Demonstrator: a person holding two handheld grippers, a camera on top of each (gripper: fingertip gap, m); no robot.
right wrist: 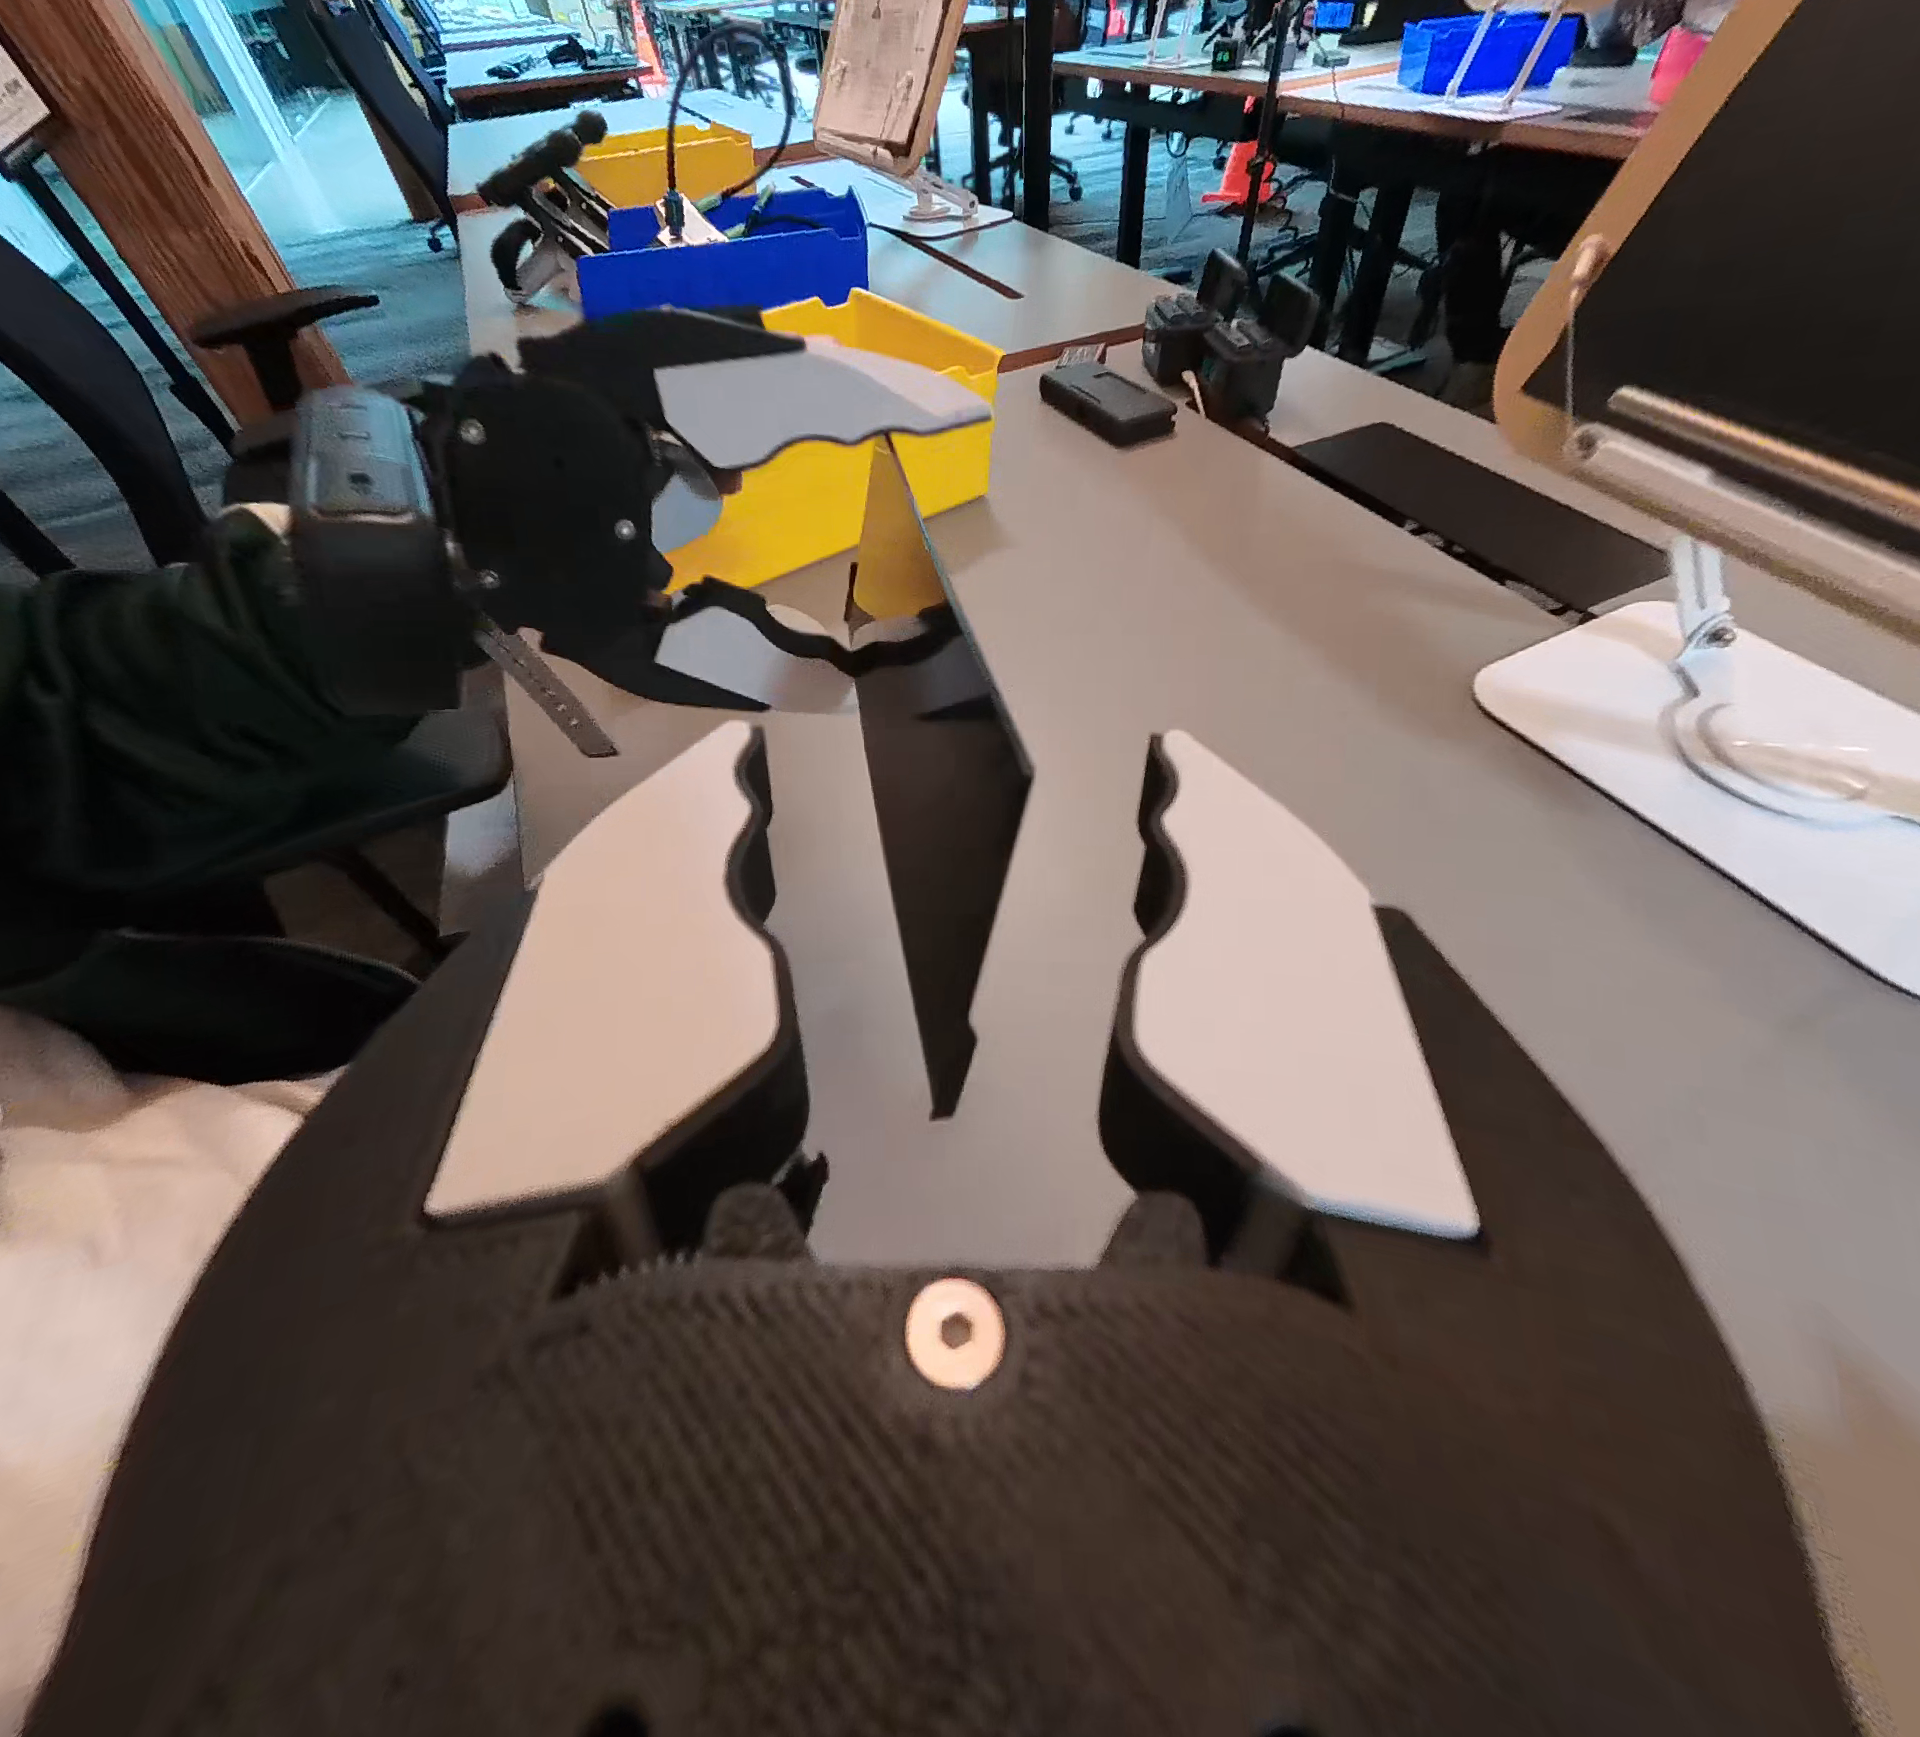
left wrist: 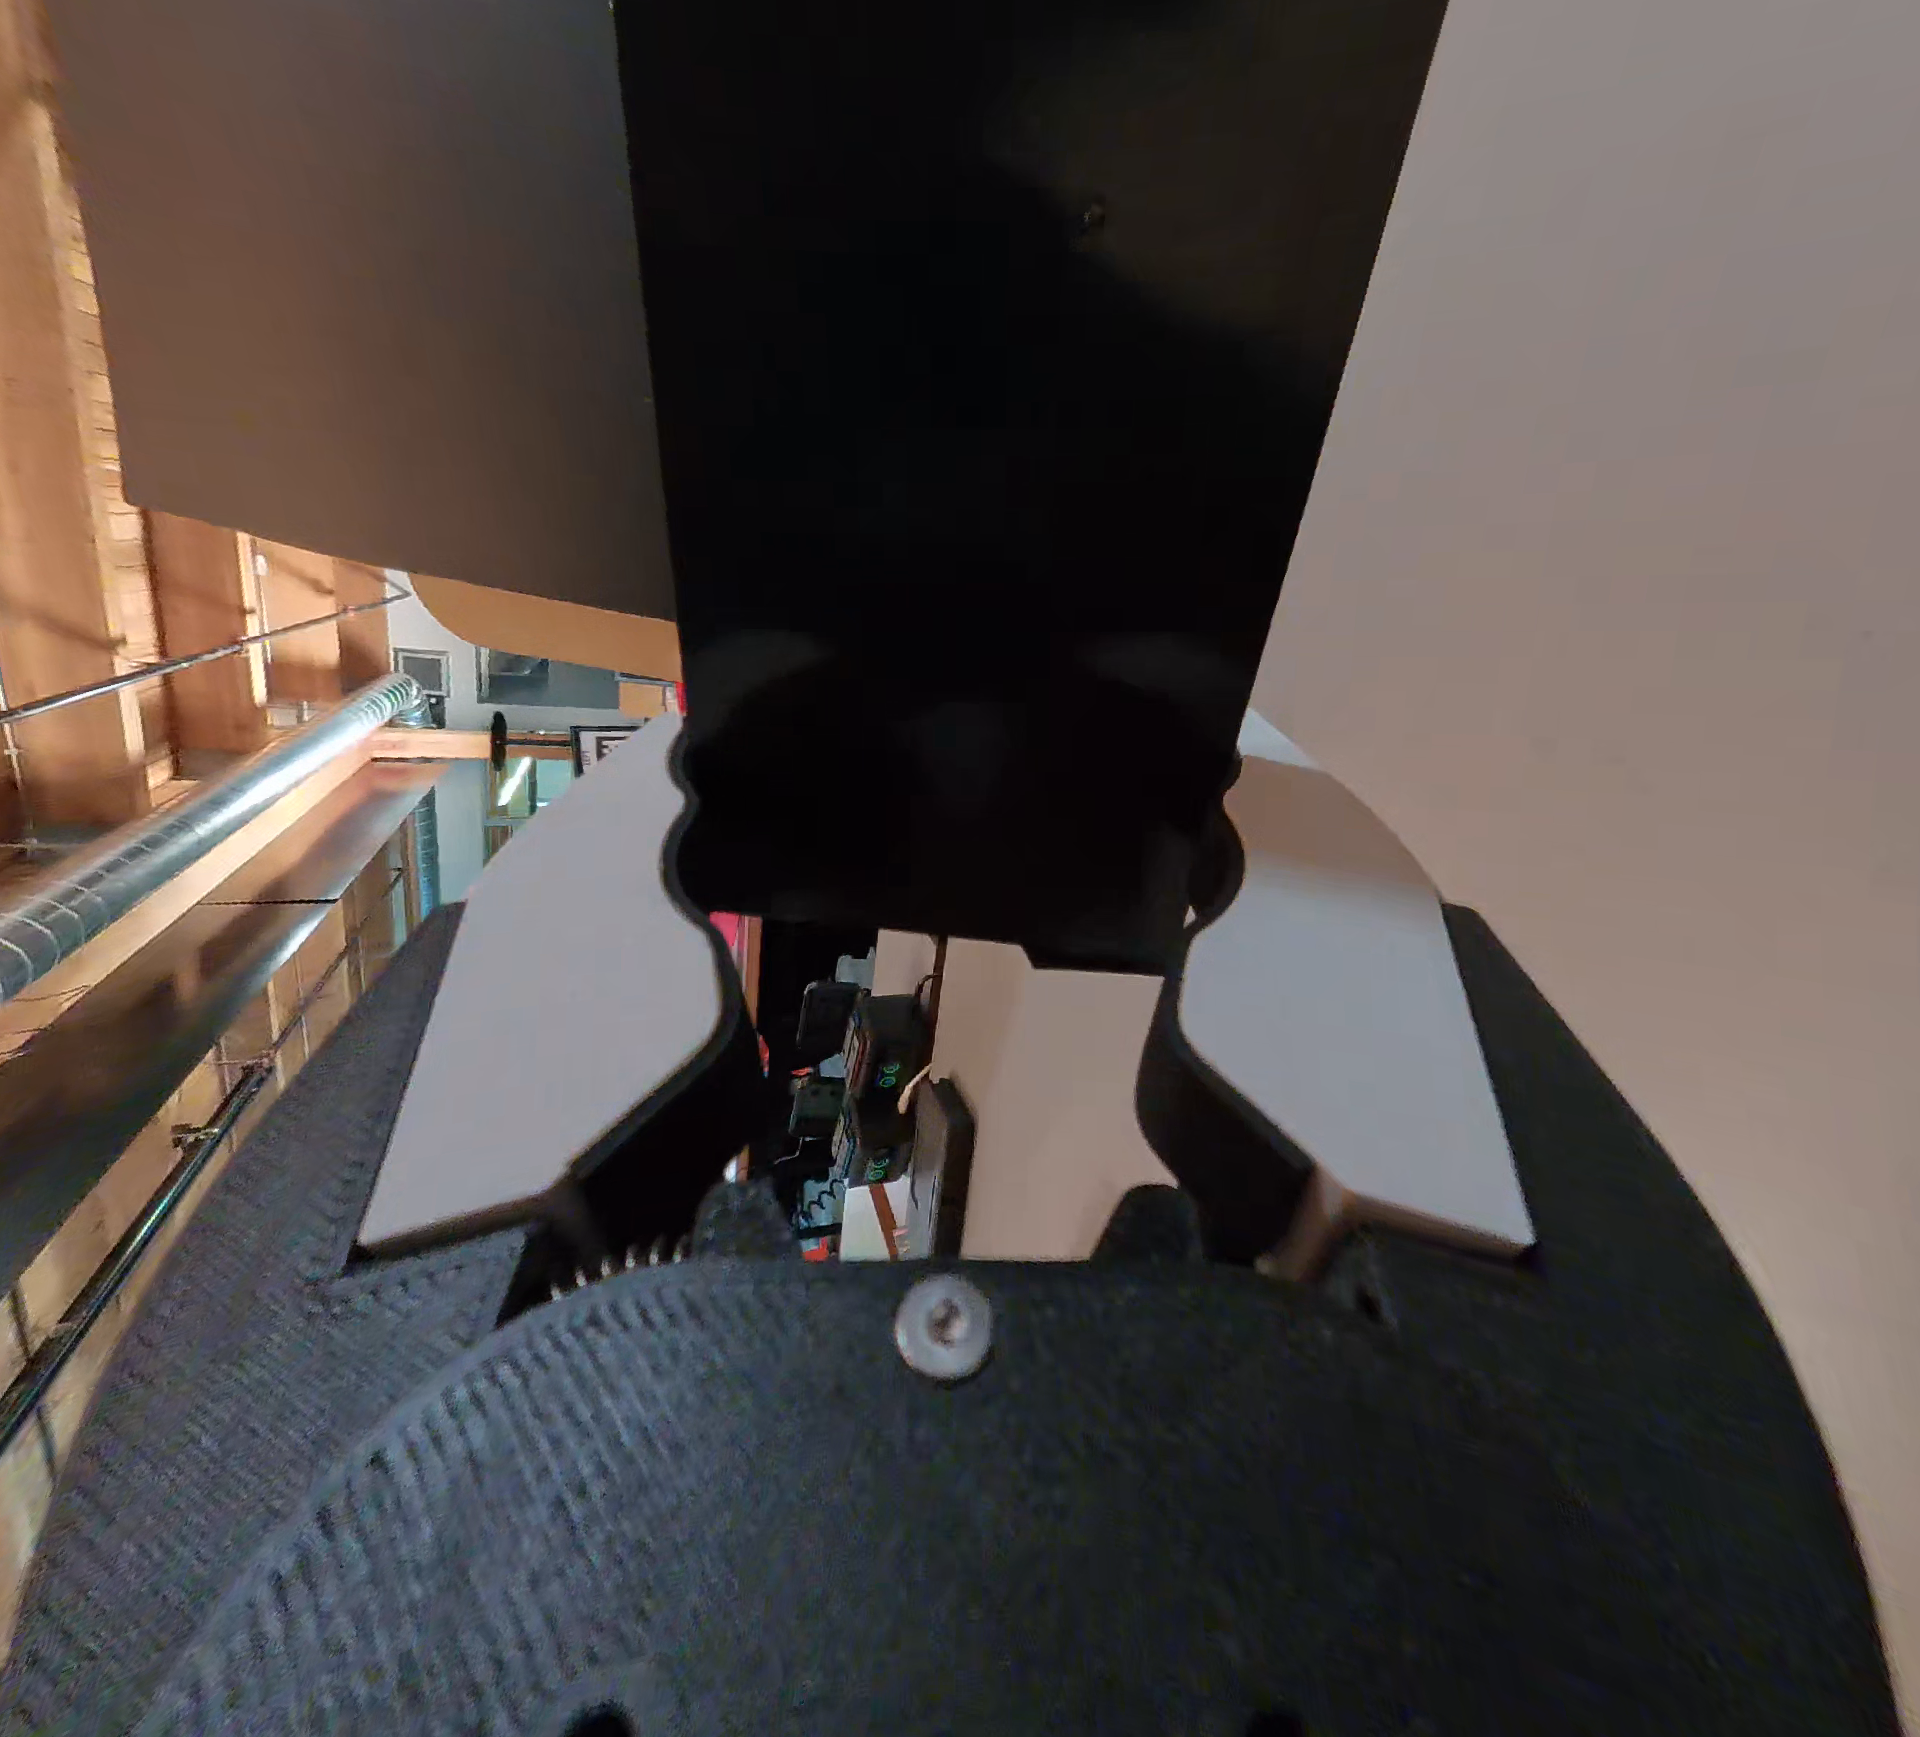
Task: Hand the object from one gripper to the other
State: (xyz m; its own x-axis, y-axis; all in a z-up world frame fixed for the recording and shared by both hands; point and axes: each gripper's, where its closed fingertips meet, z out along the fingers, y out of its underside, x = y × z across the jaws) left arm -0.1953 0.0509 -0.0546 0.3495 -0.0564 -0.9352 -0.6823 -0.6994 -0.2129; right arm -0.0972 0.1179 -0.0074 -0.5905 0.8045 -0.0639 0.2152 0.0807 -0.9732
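Observation:
A thin flat black plate (left wrist: 935,285) fills the middle of the left wrist view. My left gripper (left wrist: 956,783) is shut on its near end, one finger on each long edge. In the right wrist view the left gripper (right wrist: 925,534) comes in from the left and holds the plate (right wrist: 935,856) on edge above the grey table (right wrist: 1299,648). The plate's free end points at me and reaches in between the fingers of my right gripper (right wrist: 956,742). The right gripper is open, and both fingers (right wrist: 644,939) stand clear of the plate.
A yellow bin (right wrist: 940,430) and a blue bin (right wrist: 727,264) stand behind the left gripper. Small black devices (right wrist: 1107,404) lie farther back. A white stand base (right wrist: 1704,752) sits to the right. A dark sleeve (right wrist: 156,700) and an office chair are at the left. Spacing between my two grippers at the tips: around 12 cm.

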